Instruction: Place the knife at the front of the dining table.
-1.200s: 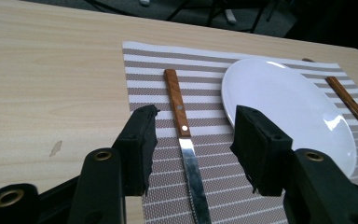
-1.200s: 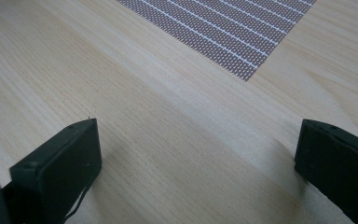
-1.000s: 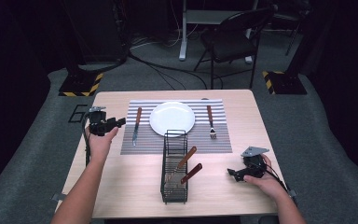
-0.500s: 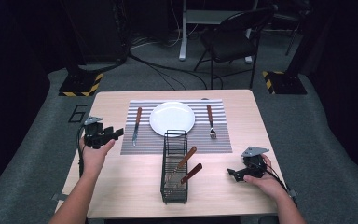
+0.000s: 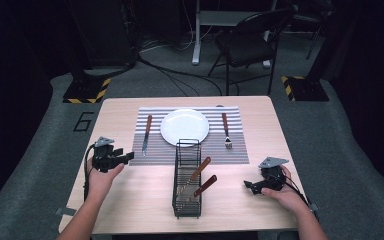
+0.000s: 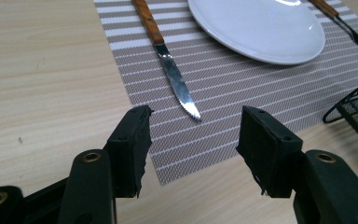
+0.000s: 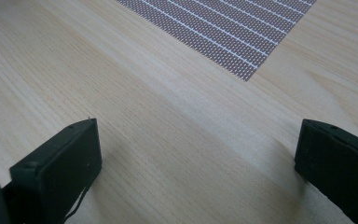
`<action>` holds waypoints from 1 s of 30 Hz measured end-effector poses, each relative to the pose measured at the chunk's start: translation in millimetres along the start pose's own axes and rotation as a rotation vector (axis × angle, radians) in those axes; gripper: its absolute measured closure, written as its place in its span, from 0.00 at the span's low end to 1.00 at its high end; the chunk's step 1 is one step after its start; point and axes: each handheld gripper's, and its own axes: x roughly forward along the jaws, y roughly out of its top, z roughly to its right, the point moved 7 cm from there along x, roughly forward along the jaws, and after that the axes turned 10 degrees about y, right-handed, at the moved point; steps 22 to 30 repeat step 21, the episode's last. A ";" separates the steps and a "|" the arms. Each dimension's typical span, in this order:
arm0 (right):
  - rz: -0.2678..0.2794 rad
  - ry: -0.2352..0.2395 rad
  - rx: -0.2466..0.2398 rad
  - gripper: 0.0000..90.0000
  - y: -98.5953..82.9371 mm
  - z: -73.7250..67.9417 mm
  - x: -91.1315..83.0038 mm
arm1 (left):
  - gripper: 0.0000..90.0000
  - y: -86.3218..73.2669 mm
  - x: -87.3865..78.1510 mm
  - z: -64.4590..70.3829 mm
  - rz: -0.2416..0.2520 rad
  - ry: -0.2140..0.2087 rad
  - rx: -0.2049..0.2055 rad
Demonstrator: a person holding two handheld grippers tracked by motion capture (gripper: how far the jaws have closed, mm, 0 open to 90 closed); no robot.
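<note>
Laying a place setting, prob. Knife (image 6: 168, 60) w/ wooden handle flat on striped mat (image 5: 232, 150), left of plate (image 5: 184, 126); fork (image 5: 225, 131) right. Left gripper (image 6: 193, 135) jaws spread, empty, near mat corner. Right gripper (image 7: 196, 158) spread over bare table. Next likely: reach caddy (image 5: 187, 180), pinch a handle.

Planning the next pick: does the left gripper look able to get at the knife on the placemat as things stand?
Probably yes. The left gripper is open and empty, and the knife lies flat on the placemat just ahead of its jaws, nothing between.
</note>
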 end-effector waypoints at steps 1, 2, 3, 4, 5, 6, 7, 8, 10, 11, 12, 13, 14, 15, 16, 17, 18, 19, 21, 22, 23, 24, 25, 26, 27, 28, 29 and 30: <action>0.000 0.000 0.000 0.00 0.0 0.0 0.0 | 0.48 -2.9 0.3 0.0 -0.003 -0.001 -0.003; 0.000 0.000 0.000 0.00 0.0 0.0 0.0 | 0.48 -5.7 0.7 -0.4 -0.007 -0.002 -0.001; 0.000 0.000 0.000 0.00 0.0 0.0 0.0 | 0.48 -8.5 0.8 -0.5 -0.014 -0.002 -0.005; 0.000 0.000 0.000 0.00 0.0 0.0 0.0 | 0.47 -10.5 1.4 -1.0 -0.009 -0.001 -0.007; 0.000 0.000 0.000 0.00 0.0 0.0 0.0 | 0.47 -12.3 2.1 -1.7 -0.003 -0.001 -0.014; 0.001 0.000 0.000 0.00 0.0 0.0 0.0 | 0.47 -14.1 2.2 -2.6 -0.004 -0.004 -0.018; 0.000 0.000 0.000 0.00 0.0 0.0 0.0 | 0.47 -15.9 2.4 -3.5 -0.001 -0.005 -0.024; 0.000 0.000 0.000 0.00 0.0 0.0 0.0 | 0.46 -18.1 2.3 -5.1 -0.009 -0.006 -0.022; 0.000 -0.001 0.000 0.00 0.0 -0.1 0.0 | 0.45 -21.5 3.2 -8.9 -0.002 0.004 -0.027; 0.000 -0.001 -0.001 0.00 0.0 -0.1 0.0 | 0.45 -23.4 3.9 -10.9 0.002 0.009 -0.034; 0.000 -0.001 -0.002 0.00 -0.1 -0.1 -0.1 | 0.44 -26.2 4.6 -14.3 -0.004 0.012 -0.037; 0.000 -0.001 -0.002 0.00 -0.1 -0.1 0.0 | 0.43 -27.8 5.1 -16.3 -0.007 0.015 -0.040; 0.000 -0.001 -0.002 0.00 -0.1 -0.1 -0.1 | 0.43 -29.8 4.9 -18.8 -0.012 0.021 -0.047; 0.000 -0.001 -0.002 0.00 -0.1 -0.1 0.0 | 0.43 -31.9 5.5 -24.6 -0.013 0.044 -0.039; 0.000 -0.001 -0.001 0.00 -0.1 -0.1 0.0 | 0.43 -32.7 5.3 -27.2 -0.018 0.053 -0.035; 0.000 -0.001 -0.002 0.00 -0.1 -0.1 -0.1 | 0.42 -33.3 5.5 -29.4 -0.012 0.064 -0.038; 0.000 -0.001 -0.002 0.00 -0.1 0.0 0.0 | 0.41 -34.9 5.7 -33.3 -0.014 0.080 -0.040; 0.000 -0.001 -0.001 0.00 -0.1 -0.1 -0.1 | 0.40 -35.6 6.7 -35.3 -0.008 0.091 -0.043; 0.000 -0.001 -0.001 0.00 -0.1 -0.2 -0.1 | 0.38 -39.0 7.4 -40.0 -0.026 0.115 -0.034; 0.000 -0.001 -0.001 0.00 -0.1 -0.2 -0.1 | 0.38 -39.0 7.4 -40.0 -0.026 0.115 -0.034; 0.000 -0.001 -0.001 0.00 -0.1 -0.2 -0.1 | 0.38 -39.0 7.4 -40.0 -0.026 0.115 -0.034; 0.000 -0.001 -0.001 0.00 -0.1 -0.2 -0.1 | 0.38 -39.0 7.4 -40.0 -0.026 0.115 -0.034; 0.000 -0.001 -0.001 0.00 -0.1 -0.2 -0.1 | 0.38 -39.0 7.4 -40.0 -0.026 0.115 -0.034; 0.000 -0.001 -0.001 0.00 -0.1 -0.2 -0.1 | 0.38 -39.0 7.4 -40.0 -0.026 0.115 -0.034; 0.000 -0.001 -0.001 0.00 -0.1 -0.2 -0.1 | 0.38 -39.0 7.4 -40.0 -0.026 0.115 -0.034; 0.000 -0.001 -0.001 0.00 -0.1 -0.2 -0.1 | 0.38 -39.0 7.4 -40.0 -0.026 0.115 -0.034; 0.000 -0.001 -0.001 0.00 -0.1 -0.2 -0.1 | 0.38 -39.0 7.4 -40.0 -0.026 0.115 -0.034; 0.000 -0.001 -0.001 0.00 -0.1 -0.2 -0.1 | 0.38 -39.0 7.4 -40.0 -0.026 0.115 -0.034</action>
